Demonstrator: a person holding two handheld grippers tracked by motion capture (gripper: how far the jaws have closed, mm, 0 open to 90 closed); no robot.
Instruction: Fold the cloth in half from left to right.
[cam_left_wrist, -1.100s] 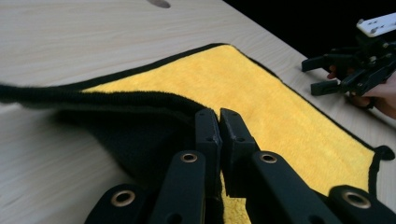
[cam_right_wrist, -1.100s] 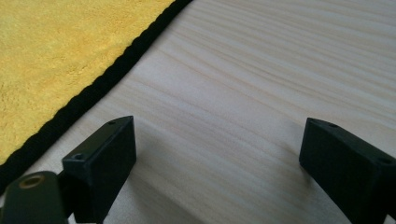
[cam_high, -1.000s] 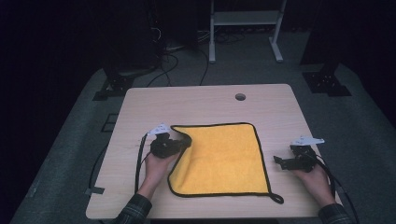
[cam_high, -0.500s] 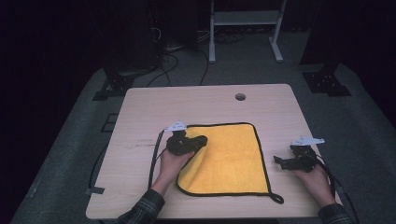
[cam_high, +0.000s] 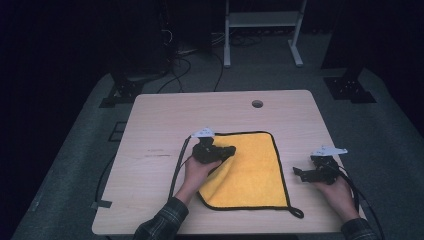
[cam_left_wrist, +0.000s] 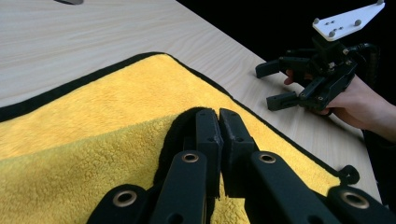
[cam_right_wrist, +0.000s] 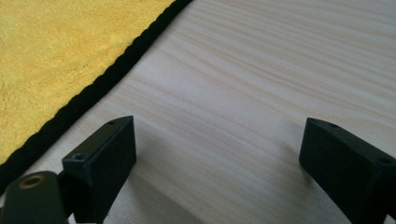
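Worktop (cam_high: 165, 125) is carrying a yellow microfibre towel (cam_high: 252, 170) right of centre near the front edge, long axis running front to back, black hanging loop (cam_high: 296, 213) pointing to the front-right corner. Left hand-held gripper (cam_left_wrist: 218, 122) is clamping the towel's folded-over left edge. Right hand-held gripper (cam_right_wrist: 217, 154) is sitting with jaws spread apart over bare wood just beside the towel's black trim.

A wooden table (cam_high: 160, 125) with a round hole (cam_high: 257, 104); a white stand (cam_high: 260, 20) behind.
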